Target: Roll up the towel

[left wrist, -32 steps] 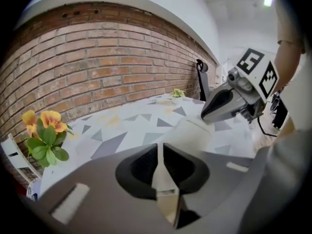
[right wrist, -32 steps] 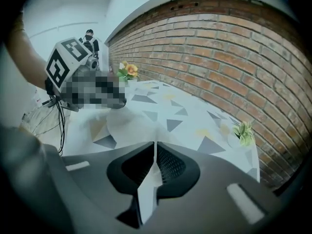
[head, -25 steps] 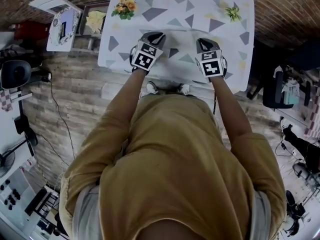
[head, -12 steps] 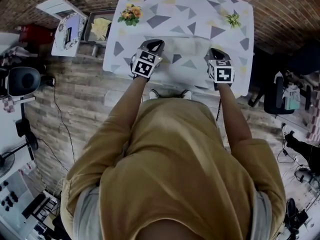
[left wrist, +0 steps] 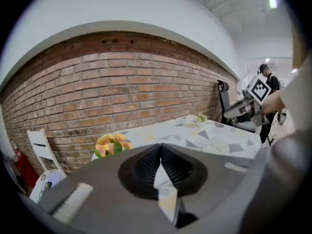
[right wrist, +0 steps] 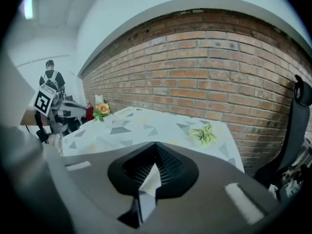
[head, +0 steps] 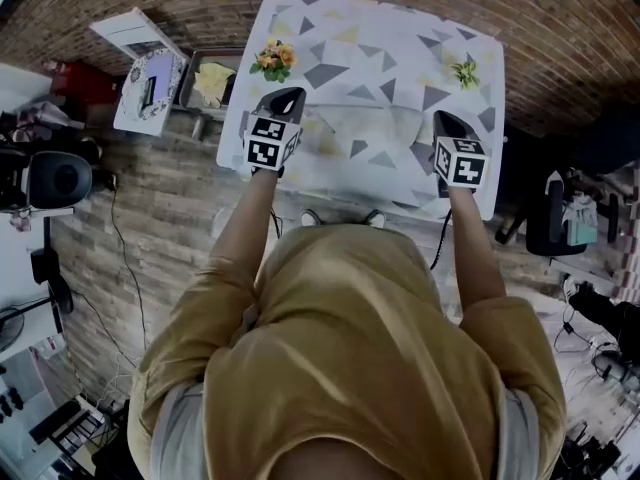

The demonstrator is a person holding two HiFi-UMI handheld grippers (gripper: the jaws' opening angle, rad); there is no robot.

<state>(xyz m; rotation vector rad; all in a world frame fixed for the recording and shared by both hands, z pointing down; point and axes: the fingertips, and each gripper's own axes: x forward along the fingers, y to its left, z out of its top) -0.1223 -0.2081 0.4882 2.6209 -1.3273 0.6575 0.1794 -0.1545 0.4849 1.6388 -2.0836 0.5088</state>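
Far half of table point(head: 340, 28) open. Flowers point(head: 273, 60) at far-L corner, green sprig point(head: 464, 71) far-R. Brick wall point(left wrist: 122, 82) just behind. Towel point(head: 372, 133) strung betw. left gripper point(head: 288, 95) & right gripper point(head: 444, 120) bars near side.

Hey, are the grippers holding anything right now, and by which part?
Both are shut on the towel: the left gripper pinches its near left corner, the right gripper its near right corner.

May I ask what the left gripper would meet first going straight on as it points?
Most likely the patterned tabletop, just right of the orange flowers; the left gripper, shut on the towel, tilts down towards it. Depth unclear.
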